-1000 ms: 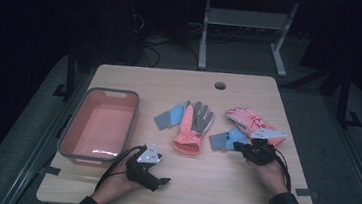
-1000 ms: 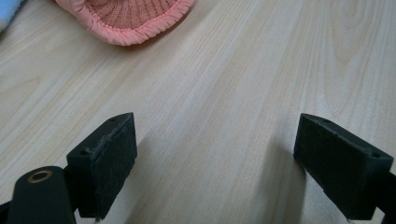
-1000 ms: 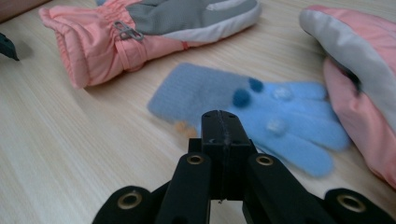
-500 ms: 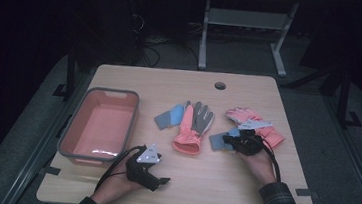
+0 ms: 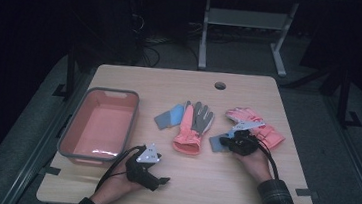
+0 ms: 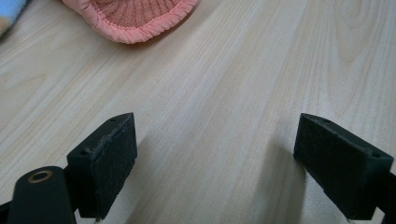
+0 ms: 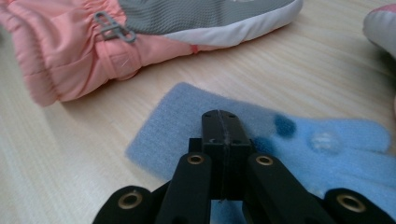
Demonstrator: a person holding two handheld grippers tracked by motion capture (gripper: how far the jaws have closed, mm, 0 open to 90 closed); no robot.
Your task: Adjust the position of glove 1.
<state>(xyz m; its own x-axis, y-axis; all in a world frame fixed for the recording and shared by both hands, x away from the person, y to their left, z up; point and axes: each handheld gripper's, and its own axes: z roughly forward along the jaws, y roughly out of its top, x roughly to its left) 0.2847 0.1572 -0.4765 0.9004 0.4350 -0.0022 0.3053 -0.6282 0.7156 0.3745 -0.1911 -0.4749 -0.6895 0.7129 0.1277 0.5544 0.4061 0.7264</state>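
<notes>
From above, I sit at a pale wooden bench [image 5: 241,188] with a tool in each hand. My right gripper [image 5: 230,143] rests on the near end of a light blue glove [image 5: 216,143], at about four o'clock from the bench's middle. Just beyond my hand lies a pink padded mitten [image 5: 259,129]. Near the centre lie a pink and grey glove [image 5: 194,126] and a second blue glove [image 5: 170,116] beside it. At nine o'clock sits a pink tub [image 5: 99,124], rectangular with a grey rim. My left gripper [image 5: 154,172] lies at seven o'clock, near the tub's front corner.

The right gripper view adds what the high view cannot: my jaws are clenched tight together, pad against pad, with their tips over the blue glove's cuff [image 7: 187,126] and nothing seen between them. The glove is fuzzy fleece with darker blue dots; its long axis runs from the cuff at nine o'clock to the fingers at three o'clock in that view. The mitten-like pink and grey glove [image 7: 93,46] behind shows quilted pink fabric, grey mesh and a small metal clip.

The left gripper view shows my left jaws spread wide apart over bare woodgrain, empty, with a ribbed pink cuff [image 6: 135,18] at twelve o'clock.
</notes>
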